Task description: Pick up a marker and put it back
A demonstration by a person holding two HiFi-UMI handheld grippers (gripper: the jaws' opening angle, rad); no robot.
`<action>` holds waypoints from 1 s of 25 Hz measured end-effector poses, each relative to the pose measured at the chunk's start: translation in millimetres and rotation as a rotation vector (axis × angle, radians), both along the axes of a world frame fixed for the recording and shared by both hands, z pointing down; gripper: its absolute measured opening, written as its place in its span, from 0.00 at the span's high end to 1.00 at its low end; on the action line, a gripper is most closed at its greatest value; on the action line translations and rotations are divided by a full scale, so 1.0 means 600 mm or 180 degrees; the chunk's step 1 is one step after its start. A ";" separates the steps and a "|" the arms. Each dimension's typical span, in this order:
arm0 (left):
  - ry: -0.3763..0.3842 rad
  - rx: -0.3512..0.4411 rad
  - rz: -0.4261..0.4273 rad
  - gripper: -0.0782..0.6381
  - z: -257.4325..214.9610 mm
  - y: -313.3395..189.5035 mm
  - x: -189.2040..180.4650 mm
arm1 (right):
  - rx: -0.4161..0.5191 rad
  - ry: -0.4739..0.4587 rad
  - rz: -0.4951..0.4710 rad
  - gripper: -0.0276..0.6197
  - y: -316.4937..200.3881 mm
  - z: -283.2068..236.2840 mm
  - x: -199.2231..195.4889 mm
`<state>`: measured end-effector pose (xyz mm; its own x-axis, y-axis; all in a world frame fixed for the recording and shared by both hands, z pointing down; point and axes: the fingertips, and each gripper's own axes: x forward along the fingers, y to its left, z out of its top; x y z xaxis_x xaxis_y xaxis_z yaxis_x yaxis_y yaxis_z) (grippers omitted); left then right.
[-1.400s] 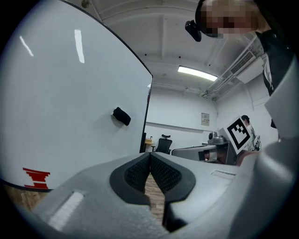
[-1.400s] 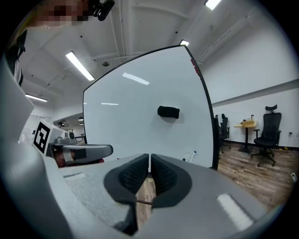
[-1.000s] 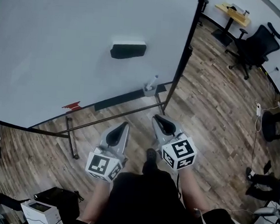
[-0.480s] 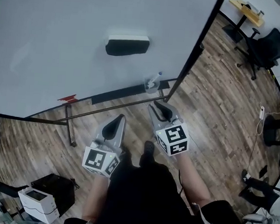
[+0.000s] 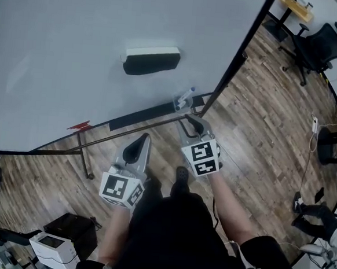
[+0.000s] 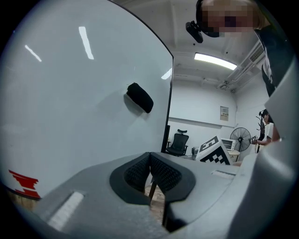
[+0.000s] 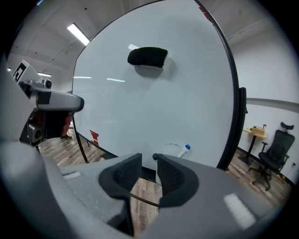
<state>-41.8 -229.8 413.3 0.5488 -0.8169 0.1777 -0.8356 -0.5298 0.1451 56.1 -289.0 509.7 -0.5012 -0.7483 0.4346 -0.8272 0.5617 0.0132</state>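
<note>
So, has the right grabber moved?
Yes. The right gripper has moved forward, closer to the marker cup. Its jaws are opening, with nothing between them.

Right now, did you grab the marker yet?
Nothing is done yet. The marker sits in its cup by the whiteboard. The right gripper is near it, fingers opening, nothing between them. The left gripper is shut and empty. Grabbing and returning remain.
</note>
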 end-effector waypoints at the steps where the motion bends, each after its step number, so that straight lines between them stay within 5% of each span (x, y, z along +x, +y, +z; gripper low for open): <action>1: 0.0004 -0.0008 0.0007 0.88 0.001 -0.004 -0.001 | 0.0004 0.0030 0.0017 0.79 -0.004 0.004 0.000; 25: -0.0028 -0.0125 -0.0065 0.88 0.025 -0.006 -0.040 | 0.0275 0.0934 0.0089 0.77 -0.074 0.079 -0.016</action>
<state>-65.5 -233.4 428.2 0.5303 -0.8202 0.2147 -0.8476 -0.5066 0.1581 46.4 -333.3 556.9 -0.3424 -0.8006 0.4918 -0.7962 0.5252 0.3005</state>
